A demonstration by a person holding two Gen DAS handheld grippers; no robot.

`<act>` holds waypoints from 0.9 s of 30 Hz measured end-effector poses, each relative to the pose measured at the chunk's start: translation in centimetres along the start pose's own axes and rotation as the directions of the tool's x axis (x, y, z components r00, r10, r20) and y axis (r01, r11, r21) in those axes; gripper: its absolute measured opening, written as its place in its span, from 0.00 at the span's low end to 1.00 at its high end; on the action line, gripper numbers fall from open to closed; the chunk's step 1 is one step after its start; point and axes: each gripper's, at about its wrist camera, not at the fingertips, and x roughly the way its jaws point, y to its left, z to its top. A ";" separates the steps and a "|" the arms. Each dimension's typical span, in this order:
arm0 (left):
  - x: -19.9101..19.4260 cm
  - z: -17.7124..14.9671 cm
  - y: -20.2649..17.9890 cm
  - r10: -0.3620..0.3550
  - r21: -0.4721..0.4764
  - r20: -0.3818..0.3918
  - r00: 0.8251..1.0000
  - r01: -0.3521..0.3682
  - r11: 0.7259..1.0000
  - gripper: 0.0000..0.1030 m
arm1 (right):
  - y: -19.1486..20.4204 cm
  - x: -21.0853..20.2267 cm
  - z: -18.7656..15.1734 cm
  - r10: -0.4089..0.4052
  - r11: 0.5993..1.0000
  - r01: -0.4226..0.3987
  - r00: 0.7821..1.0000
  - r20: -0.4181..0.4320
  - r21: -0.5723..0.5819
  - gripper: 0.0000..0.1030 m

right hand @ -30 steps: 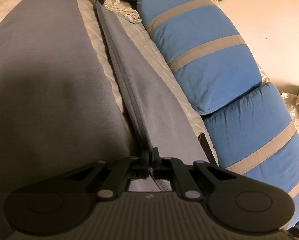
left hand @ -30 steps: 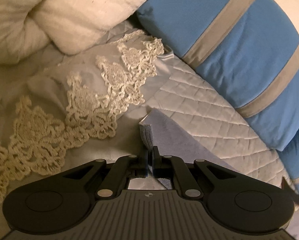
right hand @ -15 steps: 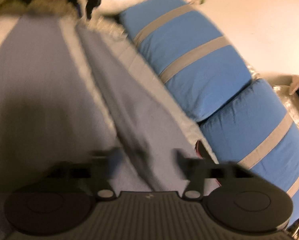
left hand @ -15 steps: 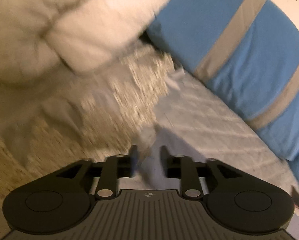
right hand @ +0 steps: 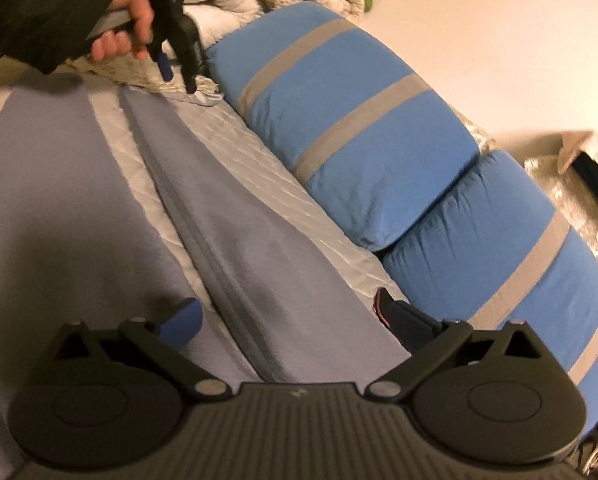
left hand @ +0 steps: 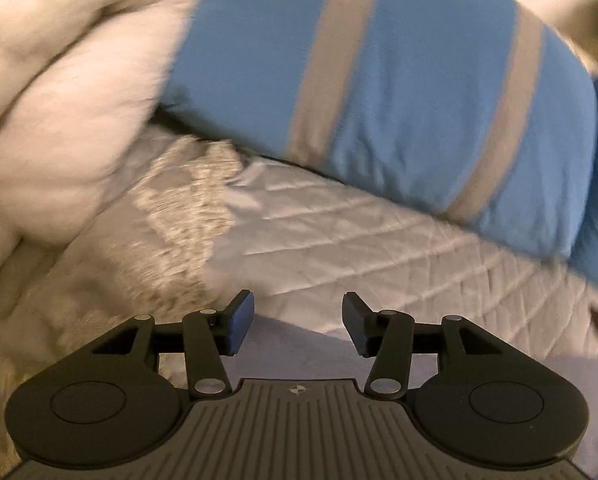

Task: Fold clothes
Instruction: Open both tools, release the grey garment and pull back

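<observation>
A grey-blue garment [right hand: 255, 248] lies flat on the quilted bed, one long panel with a seam beside a wider part [right hand: 59, 168]. My right gripper [right hand: 289, 314] hovers over its near end. Its jaws are opening wide, with the cloth below them and not pinched. A hand [right hand: 125, 20] holds my left gripper [right hand: 179, 70] above the garment's far end. In the left wrist view the left gripper [left hand: 298, 316] has its jaws opening. Only a strip of the garment [left hand: 295, 350] shows under its fingers, untouched.
Two blue pillows with grey stripes [right hand: 351, 128] [right hand: 511, 264] line the right side of the bed. A white fluffy blanket [left hand: 59, 100] and lace trim [left hand: 179, 216] lie past the garment's far end. The white quilted cover [left hand: 379, 248] shows between cloth and pillows.
Both grippers were shut on the garment's raised edge and have opened. The cloth now lies on the bed. The left gripper swung towards the blue pillow; the right one lifted a little.
</observation>
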 end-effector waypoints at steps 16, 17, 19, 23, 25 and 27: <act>4.7 -1.3 -2.1 -0.098 0.278 -0.176 0.979 0.145 0.949 0.52 | -13.2 -2.1 -3.8 0.025 0.893 0.009 0.997 -0.070 0.450 1.00; 4.7 -1.4 -2.1 -0.099 0.277 -0.178 0.979 0.146 0.950 0.52 | -14.3 -2.3 -4.6 0.021 0.875 0.021 0.997 -0.081 0.483 1.00; 4.7 -1.8 -2.0 -0.100 0.280 -0.184 0.978 0.150 0.948 0.48 | -16.6 -2.9 -6.0 0.013 0.837 0.046 0.994 -0.104 0.545 1.00; 4.5 -1.9 -2.2 -0.110 0.255 -0.199 0.974 0.160 0.953 0.13 | -20.7 -3.8 -8.9 -0.031 0.802 0.135 0.982 -0.185 0.582 1.00; 4.0 -1.5 -2.1 -0.130 0.237 -0.202 0.971 0.177 0.955 0.04 | -22.4 -4.1 -10.4 -0.062 0.797 0.194 0.968 -0.242 0.572 1.00; 3.4 -1.7 -2.0 -0.145 0.238 -0.185 0.972 0.187 0.953 0.04 | -23.8 -4.2 -11.8 -0.091 0.787 0.250 0.951 -0.295 0.564 1.00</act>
